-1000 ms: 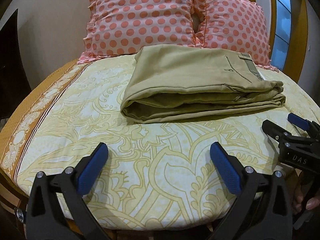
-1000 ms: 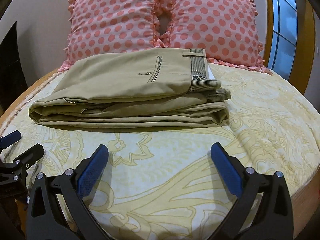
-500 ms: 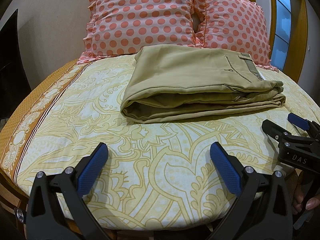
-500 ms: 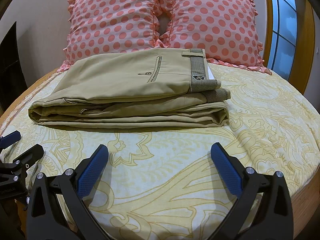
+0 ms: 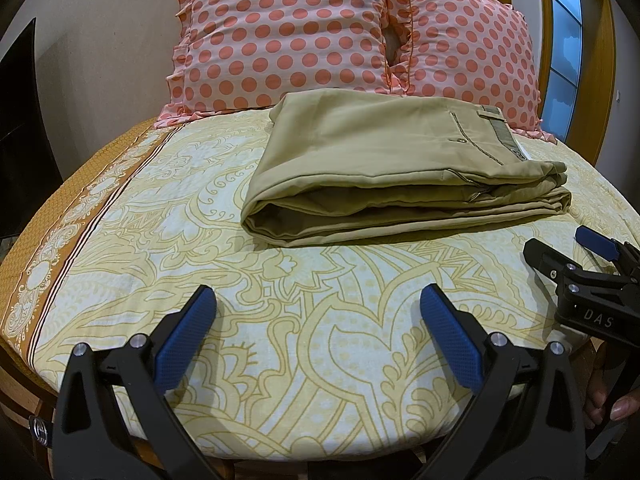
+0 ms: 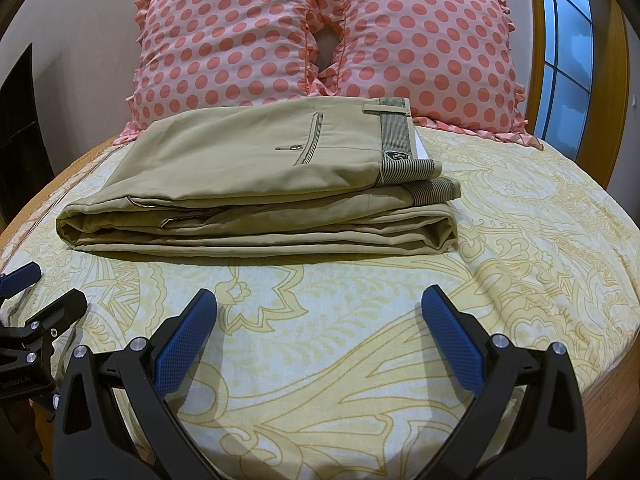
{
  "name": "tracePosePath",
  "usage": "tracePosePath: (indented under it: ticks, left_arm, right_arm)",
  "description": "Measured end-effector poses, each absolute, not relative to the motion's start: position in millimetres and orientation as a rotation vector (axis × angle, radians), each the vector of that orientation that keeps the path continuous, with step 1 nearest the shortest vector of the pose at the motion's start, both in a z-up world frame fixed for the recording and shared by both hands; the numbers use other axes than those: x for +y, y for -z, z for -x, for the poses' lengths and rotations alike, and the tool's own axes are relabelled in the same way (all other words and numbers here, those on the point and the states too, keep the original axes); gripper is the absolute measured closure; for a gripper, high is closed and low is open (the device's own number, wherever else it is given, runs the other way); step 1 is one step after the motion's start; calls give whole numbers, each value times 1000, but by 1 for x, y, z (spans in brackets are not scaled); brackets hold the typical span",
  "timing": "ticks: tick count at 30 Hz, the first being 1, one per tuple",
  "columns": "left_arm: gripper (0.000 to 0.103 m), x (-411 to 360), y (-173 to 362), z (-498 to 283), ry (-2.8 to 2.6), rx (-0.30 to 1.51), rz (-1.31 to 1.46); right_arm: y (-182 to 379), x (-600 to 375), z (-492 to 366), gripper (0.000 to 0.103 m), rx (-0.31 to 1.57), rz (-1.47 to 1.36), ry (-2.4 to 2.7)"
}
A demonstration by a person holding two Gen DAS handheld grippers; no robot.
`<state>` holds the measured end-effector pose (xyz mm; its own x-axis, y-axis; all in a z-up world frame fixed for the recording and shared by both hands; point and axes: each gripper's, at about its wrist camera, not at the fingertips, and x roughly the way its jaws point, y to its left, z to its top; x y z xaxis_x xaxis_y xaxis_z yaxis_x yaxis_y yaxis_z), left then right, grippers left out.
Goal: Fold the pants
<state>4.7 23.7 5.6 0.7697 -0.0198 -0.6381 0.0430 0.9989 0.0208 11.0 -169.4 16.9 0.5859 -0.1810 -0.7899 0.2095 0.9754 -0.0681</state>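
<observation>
On bed [image 5: 200, 264], mid-sheet: khaki pants [image 5: 384, 168] folded into neat stack, waistband end toward right, just in front of two polka-dot pillows [image 6: 320, 40]. Left hand-held gripper [image 5: 318, 312] low over near edge, jaws spread wide, nothing between them. Right hand-held gripper [image 6: 320, 312] likewise spread, empty (blue pads clear of fabric). Both well short of pants.

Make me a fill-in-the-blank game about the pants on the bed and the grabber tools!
1. The pants lie ____ in a neat stack on the bedsheet.
2. Behind them stand ____ pillows, a left one and a right one.
3. The pillows have orange ____.
4. The left tool and the right tool are both ____.

Missing words: folded; two; dots; open
</observation>
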Motion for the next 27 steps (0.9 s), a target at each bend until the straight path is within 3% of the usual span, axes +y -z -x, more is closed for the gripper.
tracePosePath:
  ticks: [27]
  left_arm:
    - [2, 26, -6, -6, 34, 700, -36]
  right_arm:
    - [-17, -171, -11, 1, 917, -33, 225]
